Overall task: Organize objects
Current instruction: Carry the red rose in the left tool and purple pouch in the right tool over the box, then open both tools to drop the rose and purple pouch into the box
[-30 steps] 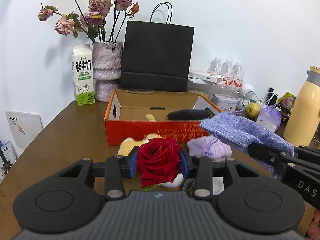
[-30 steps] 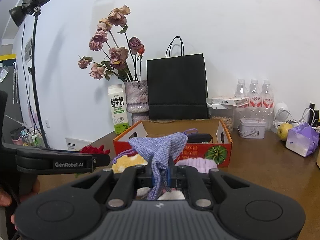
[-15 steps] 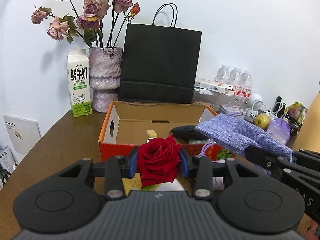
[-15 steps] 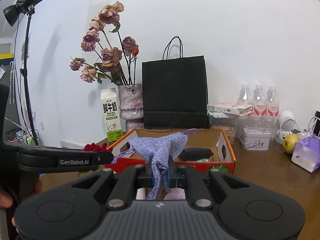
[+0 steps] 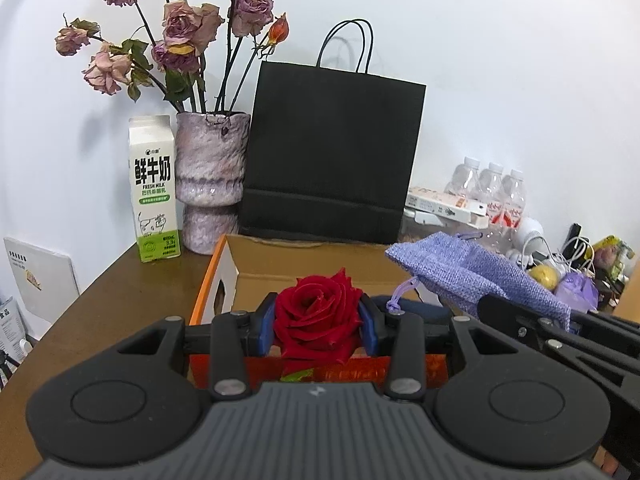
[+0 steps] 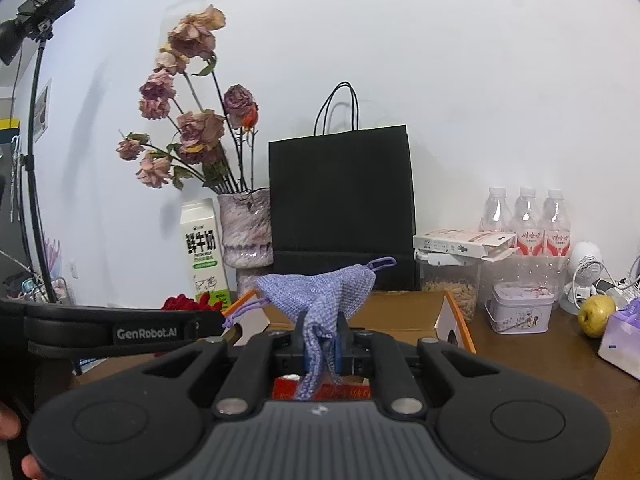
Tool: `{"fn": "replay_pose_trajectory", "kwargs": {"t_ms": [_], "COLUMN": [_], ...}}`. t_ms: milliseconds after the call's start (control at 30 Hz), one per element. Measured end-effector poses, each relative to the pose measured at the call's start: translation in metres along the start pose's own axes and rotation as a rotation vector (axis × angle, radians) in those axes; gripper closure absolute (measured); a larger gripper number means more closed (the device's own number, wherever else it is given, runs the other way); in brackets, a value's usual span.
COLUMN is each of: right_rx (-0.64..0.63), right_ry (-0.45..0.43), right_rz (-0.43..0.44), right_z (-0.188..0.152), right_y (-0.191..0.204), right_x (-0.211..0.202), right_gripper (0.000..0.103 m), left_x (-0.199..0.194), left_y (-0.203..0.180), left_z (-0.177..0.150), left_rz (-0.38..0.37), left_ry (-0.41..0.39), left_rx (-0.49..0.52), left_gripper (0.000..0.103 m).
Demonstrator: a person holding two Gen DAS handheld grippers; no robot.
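Observation:
My left gripper (image 5: 318, 326) is shut on a red rose (image 5: 318, 312), whose bloom fills the gap between the blue pads. It hangs just over the near wall of an orange cardboard box (image 5: 216, 276). My right gripper (image 6: 322, 346) is shut on a purple woven drawstring pouch (image 6: 320, 292), which drapes up and over the fingers above the same box (image 6: 452, 316). In the left wrist view the pouch (image 5: 472, 276) shows at the right, held by the other gripper. The rose (image 6: 186, 303) peeks over the left gripper's body in the right wrist view.
Behind the box stand a black paper bag (image 5: 332, 152), a mottled vase of dried roses (image 5: 210, 176) and a milk carton (image 5: 154, 188). To the right are water bottles (image 6: 528, 216), a tin (image 6: 520, 306), a yellow-green fruit (image 6: 596, 314) and cables. A light stand (image 6: 32, 152) rises at the left.
Both grippers have moved forward toward the box with the rose and pouch still held. The box, bag and vase loom larger, and the items in front of the box have dropped from sight.

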State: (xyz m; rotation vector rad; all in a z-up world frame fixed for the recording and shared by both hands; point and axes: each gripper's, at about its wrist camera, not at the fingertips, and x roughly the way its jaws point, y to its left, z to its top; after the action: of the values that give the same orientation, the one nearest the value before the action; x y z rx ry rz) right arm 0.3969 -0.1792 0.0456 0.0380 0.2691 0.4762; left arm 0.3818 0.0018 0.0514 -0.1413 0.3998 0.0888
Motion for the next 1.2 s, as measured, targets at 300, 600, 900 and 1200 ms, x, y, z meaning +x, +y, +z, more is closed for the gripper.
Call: {"fn": "replay_pose_trajectory", "kwargs": {"t_ms": [300,600,900,1200], "right_rx": [-0.007,-0.011,-0.007,0.000], "right_ry": [-0.001,0.004,0.027,0.073], "right_rz": [-0.003,-0.007,-0.014,-0.050], "right_z": [0.010,0.017,0.017,0.009], "right_y": [-0.006,-0.012,-0.021,-0.032], "right_x": [0.036,0.072,0.105,0.136], "right_gripper": [0.093,0.093,0.093,0.093], "left_x": [0.031,0.064,0.094,0.124], "left_y": [0.001,0.001,0.001,0.007], "left_z": [0.018,0.028,0.031,0.030], "left_rz": [0.016,0.046,0.081,0.115], "left_ry": [-0.022,-0.015,-0.004,0.019], "left_rx": [-0.009,-0.017,-0.006,-0.004], "left_gripper": [0.062,0.062,0.062,0.062]}}
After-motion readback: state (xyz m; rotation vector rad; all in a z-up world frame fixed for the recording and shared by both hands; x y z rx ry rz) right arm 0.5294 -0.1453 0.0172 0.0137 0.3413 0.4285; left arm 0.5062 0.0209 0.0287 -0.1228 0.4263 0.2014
